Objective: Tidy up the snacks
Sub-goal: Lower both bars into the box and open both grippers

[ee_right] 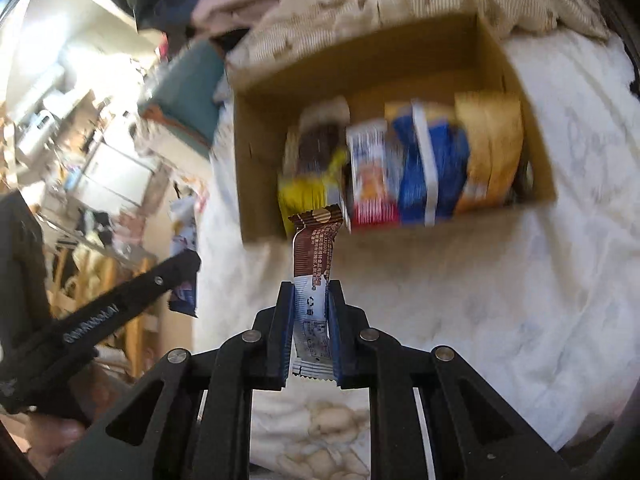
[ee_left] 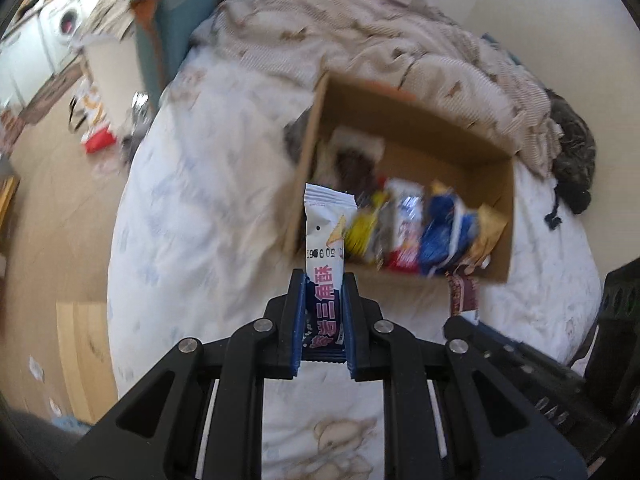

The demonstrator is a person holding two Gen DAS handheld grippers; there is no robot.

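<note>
Both grippers are clamped on snack packets above a bed. Left gripper (ee_left: 323,280) pinches a white packet (ee_left: 325,236) by its lower half, the packet standing upright between the blue-padded fingers (ee_left: 298,320); pink Chinese characters run along the wrapper, with a smudged line of black printed digits above them that cannot be read reliably, and a small yellow triangle sits at one edge. Right gripper (ee_right: 310,288) grips a brown packet (ee_right: 316,240) by its white end, where a recycling mark and a patch of fine print show, too small to read; the brown upper part carries rows of tiny pale text and a gold disc near the crimped top.

Beyond both packets a cardboard box (ee_right: 496,56) lies on the white sheet (ee_right: 520,280), open side up. Packets stand in a row along its near wall: a yellow one (ee_right: 304,196), a red and white one (ee_right: 372,176), a blue one (ee_right: 432,168) and a tan one (ee_right: 492,152), all too blurred for their labels. A striped beige blanket (ee_left: 360,48) is heaped behind the box. In the right view the left gripper's black arm shows white lettering, upside down and unreadable.
</note>
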